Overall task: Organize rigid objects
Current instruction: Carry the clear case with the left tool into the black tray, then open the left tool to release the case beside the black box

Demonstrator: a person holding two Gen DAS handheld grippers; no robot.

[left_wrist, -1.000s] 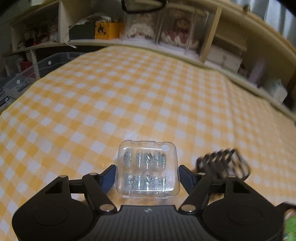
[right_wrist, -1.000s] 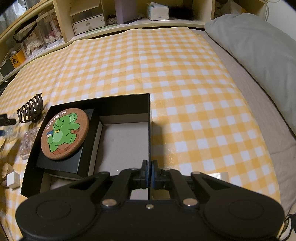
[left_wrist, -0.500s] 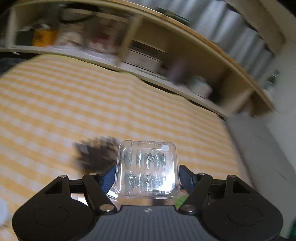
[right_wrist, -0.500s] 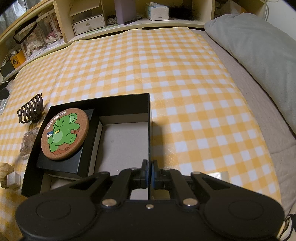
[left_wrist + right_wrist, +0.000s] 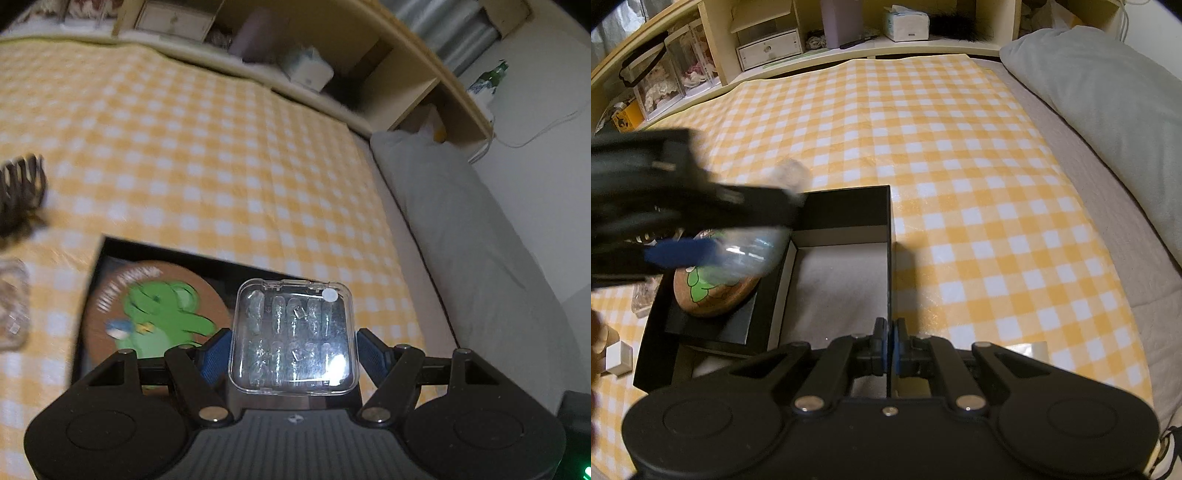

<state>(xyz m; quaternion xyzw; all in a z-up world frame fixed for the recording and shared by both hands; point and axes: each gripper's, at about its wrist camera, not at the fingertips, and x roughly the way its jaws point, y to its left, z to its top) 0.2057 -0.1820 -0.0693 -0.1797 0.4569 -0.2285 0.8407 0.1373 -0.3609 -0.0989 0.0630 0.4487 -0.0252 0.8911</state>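
At the bottom centre of the left wrist view, our left tool (image 5: 293, 350) is clamped on the clear plastic case (image 5: 293, 338) by its two side edges; it looks light, stiff and slick, so we judge the flat sides the best hold. Below it lies the cork coaster (image 5: 155, 310), its lettering too blurred to read. In the right wrist view, our right tool (image 5: 889, 347) pinches the black box (image 5: 846, 212) wall at lower centre.

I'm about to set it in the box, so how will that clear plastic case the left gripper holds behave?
The clear plastic case looks stiff, keeping its shape between the left gripper's jaws. Its glossy walls may slip. Small pieces inside could rattle if it is dropped.
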